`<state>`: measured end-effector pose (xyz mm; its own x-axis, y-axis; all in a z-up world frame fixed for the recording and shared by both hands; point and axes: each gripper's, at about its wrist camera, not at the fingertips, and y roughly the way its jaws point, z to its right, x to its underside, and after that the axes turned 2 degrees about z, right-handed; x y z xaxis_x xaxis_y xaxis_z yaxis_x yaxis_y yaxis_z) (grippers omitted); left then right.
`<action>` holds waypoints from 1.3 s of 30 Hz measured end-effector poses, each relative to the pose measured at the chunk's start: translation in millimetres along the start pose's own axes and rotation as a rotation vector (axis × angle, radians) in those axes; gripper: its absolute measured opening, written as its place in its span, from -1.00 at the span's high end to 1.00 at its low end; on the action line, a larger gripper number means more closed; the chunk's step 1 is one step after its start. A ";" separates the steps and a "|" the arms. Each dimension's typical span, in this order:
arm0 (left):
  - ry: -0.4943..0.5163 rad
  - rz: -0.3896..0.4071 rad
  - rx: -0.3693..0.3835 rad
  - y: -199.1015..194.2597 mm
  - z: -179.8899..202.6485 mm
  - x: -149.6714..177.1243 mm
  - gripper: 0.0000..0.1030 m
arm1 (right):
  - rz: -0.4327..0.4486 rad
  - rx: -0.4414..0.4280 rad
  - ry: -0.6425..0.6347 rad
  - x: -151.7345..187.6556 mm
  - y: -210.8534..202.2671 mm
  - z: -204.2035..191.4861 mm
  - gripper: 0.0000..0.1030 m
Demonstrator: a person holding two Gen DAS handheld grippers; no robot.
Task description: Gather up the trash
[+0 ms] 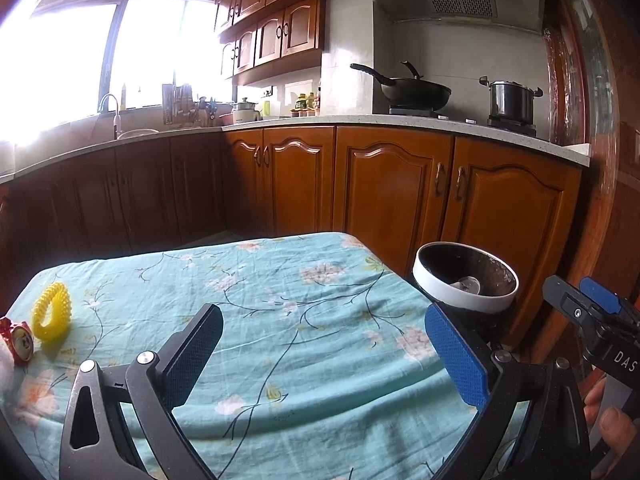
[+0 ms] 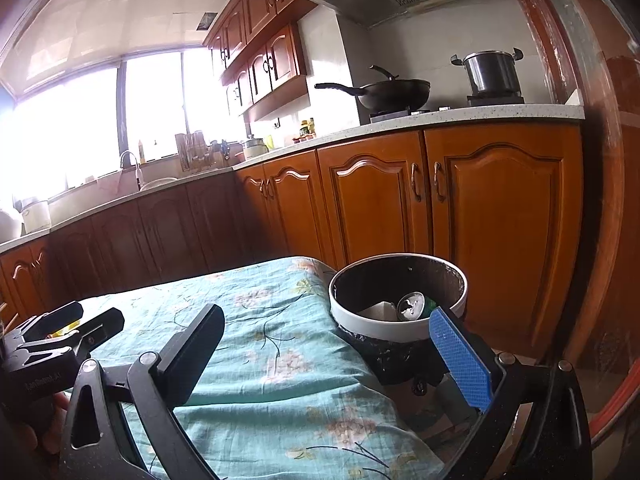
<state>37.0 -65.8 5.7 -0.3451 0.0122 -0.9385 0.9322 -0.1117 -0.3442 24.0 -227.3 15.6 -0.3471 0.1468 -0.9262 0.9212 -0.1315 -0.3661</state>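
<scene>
Your left gripper and right gripper both stand with jaws apart and empty above the floral tablecloth. The trash bin, holding a crushed can, sits just beside the table's right edge. A yellow spiked ring and a small red can lie at the far left, well apart from the bin; no object lies between them on the cloth.

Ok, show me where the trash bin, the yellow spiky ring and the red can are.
trash bin [image 2: 360,322]: right wrist view, on its white front rim.
yellow spiky ring [image 1: 51,312]: left wrist view, on its left arc.
red can [image 1: 21,343]: left wrist view, on its round end.
</scene>
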 end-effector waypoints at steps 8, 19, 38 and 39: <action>0.009 -0.013 0.001 4.6 -6.8 -0.4 -0.99 | -0.015 -0.003 -0.001 3.1 0.7 -2.4 -1.00; 0.028 0.000 0.000 3.6 -7.8 1.6 -0.99 | -0.007 -0.009 -0.001 2.8 -0.4 -2.1 -1.00; 0.046 0.013 0.005 6.7 -15.0 3.8 -0.98 | -0.006 -0.017 0.005 1.2 -3.9 -1.6 -1.00; 0.047 0.013 0.008 6.8 -15.5 3.9 -0.98 | -0.007 -0.018 0.006 0.8 -4.3 -1.8 -1.00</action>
<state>43.7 -51.2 -0.8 -0.3272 0.0574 -0.9432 0.9357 -0.1197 -0.3319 20.0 -224.8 16.6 -0.3522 0.1535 -0.9232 0.9220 -0.1128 -0.3705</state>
